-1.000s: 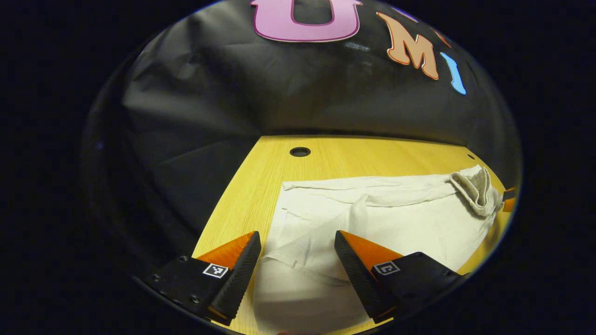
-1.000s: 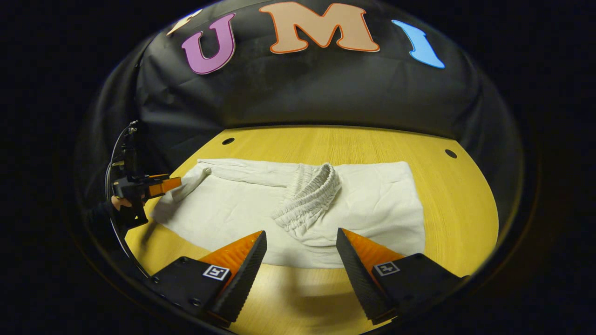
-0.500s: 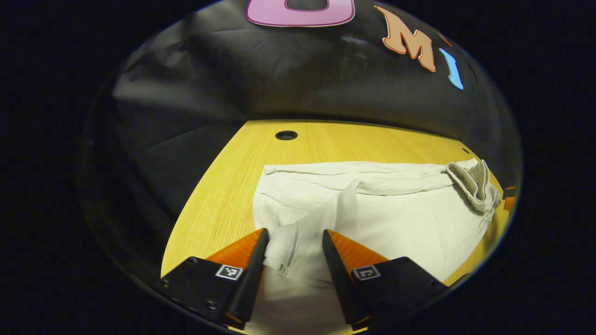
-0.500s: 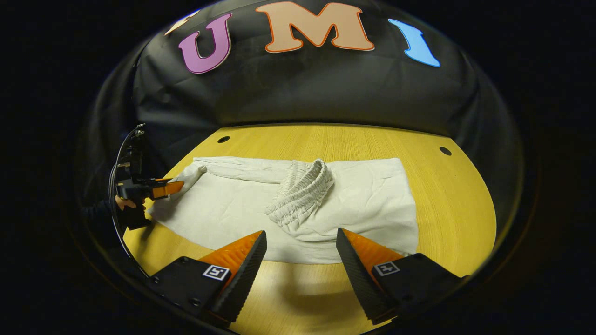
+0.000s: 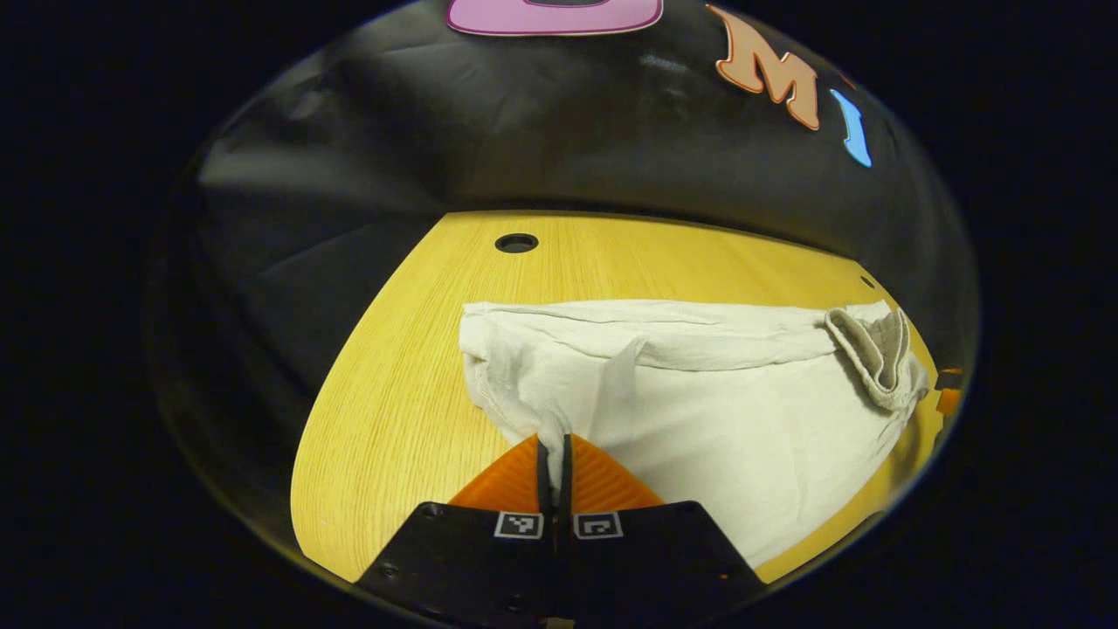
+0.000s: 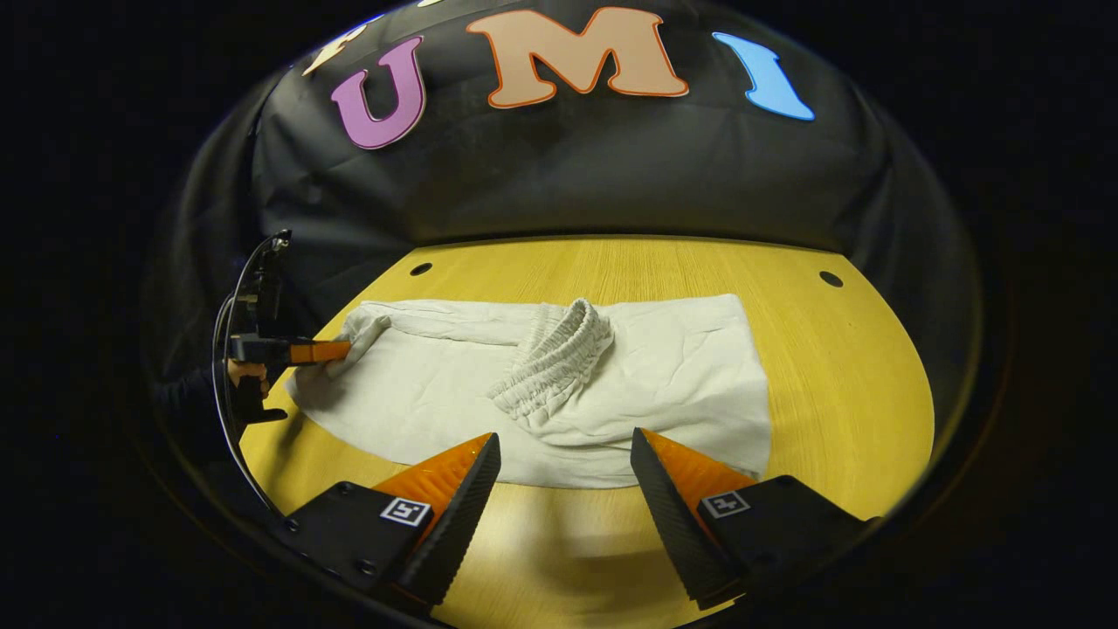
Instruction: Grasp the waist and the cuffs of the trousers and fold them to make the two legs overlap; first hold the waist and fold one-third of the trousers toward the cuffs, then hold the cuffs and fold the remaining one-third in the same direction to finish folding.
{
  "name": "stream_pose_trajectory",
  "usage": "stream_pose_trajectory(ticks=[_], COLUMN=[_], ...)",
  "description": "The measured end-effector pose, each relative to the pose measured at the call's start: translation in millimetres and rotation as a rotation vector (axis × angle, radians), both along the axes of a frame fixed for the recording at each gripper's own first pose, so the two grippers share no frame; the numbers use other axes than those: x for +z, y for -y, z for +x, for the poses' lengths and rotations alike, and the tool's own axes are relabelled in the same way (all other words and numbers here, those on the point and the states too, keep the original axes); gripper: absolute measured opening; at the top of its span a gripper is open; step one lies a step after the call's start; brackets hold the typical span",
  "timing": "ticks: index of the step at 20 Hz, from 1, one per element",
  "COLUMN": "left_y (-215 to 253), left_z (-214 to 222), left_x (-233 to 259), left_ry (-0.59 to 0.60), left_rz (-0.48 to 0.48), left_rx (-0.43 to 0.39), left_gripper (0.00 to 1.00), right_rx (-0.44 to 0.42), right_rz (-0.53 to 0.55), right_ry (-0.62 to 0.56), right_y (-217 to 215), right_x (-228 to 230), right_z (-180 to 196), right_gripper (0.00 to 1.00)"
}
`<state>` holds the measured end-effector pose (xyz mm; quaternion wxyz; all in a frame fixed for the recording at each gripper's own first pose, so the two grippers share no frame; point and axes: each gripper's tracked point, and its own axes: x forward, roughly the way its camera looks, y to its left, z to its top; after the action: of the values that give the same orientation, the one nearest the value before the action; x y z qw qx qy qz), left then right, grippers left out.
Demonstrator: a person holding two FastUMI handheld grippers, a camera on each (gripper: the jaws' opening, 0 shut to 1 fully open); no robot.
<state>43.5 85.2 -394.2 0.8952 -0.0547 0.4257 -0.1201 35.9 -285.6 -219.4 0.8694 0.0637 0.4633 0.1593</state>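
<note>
Pale cotton trousers (image 5: 716,411) lie across the yellow table (image 5: 393,419) in the left gripper view, the elastic waist (image 5: 873,354) already folded over at the right. At the bottom centre the left claw (image 5: 555,459) is pinched tight on the cuffs (image 5: 546,428), so the last third looks in hand; next comes a lift and carry toward the waist.

In the right gripper view the right claw (image 6: 563,476) hovers wide open and empty below the waist, while a hand (image 6: 244,371) at mid-left holds the other claw level.
</note>
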Motion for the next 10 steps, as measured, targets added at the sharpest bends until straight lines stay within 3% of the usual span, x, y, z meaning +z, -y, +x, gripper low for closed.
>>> stream_pose_trajectory(ticks=[10], left_y=[63.4], left_z=[24.7], left_x=[105.5], left_ry=[0.154], left_rz=[-0.085], left_rx=[-0.006], left_gripper=[0.0], right_rx=[-0.024], right_rz=[0.047], right_ry=[0.027], right_y=[46.2], right_x=[14.7], right_z=[-0.2], right_gripper=[0.96])
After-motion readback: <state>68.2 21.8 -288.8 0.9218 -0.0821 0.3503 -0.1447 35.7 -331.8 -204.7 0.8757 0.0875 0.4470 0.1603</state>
